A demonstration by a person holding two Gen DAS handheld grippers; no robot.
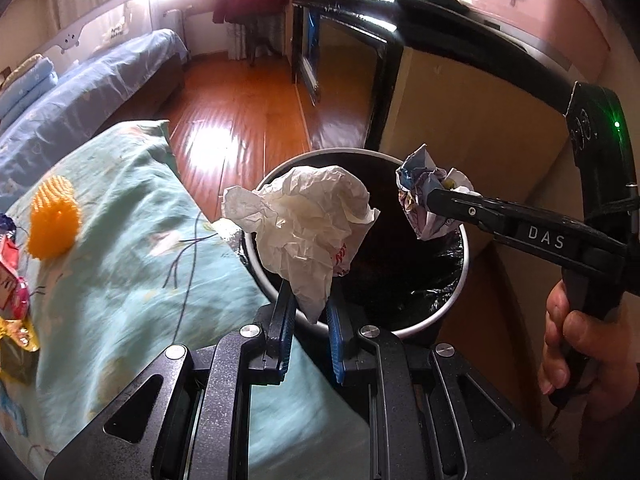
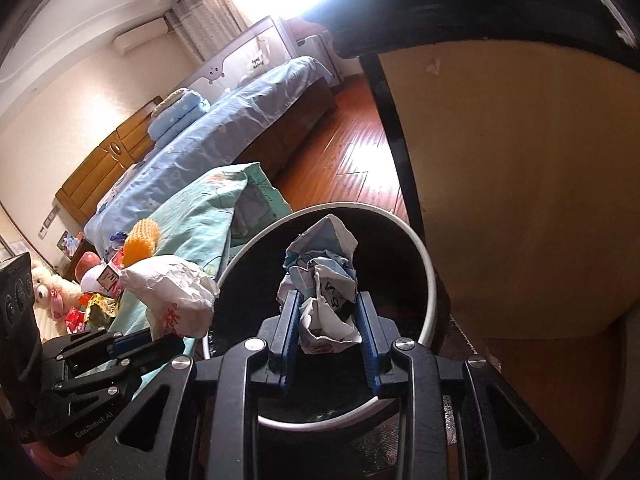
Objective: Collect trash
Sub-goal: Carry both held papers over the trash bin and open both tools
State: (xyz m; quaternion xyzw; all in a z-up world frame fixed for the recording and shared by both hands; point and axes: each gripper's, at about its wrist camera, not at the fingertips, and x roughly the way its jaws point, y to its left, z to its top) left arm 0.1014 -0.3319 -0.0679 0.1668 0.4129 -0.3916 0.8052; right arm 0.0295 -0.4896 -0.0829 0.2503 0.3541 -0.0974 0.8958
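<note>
My left gripper (image 1: 310,308) is shut on a crumpled white paper bag (image 1: 308,224) with red print, held over the near rim of the round trash bin (image 1: 436,316), which has a black liner. My right gripper (image 2: 327,312) is shut on a crumpled blue-and-white printed paper (image 2: 324,276), held above the bin's (image 2: 428,264) opening. In the left wrist view the right gripper (image 1: 434,196) reaches in from the right with that paper (image 1: 420,184). In the right wrist view the left gripper (image 2: 160,344) and white bag (image 2: 172,288) sit at the left.
A bed with a teal floral quilt (image 1: 132,248) lies left of the bin. On it are an orange foam net (image 1: 54,222) and colourful wrappers (image 1: 12,288). A black-edged desk (image 1: 460,92) stands right of the bin. Wooden floor (image 1: 240,112) lies beyond.
</note>
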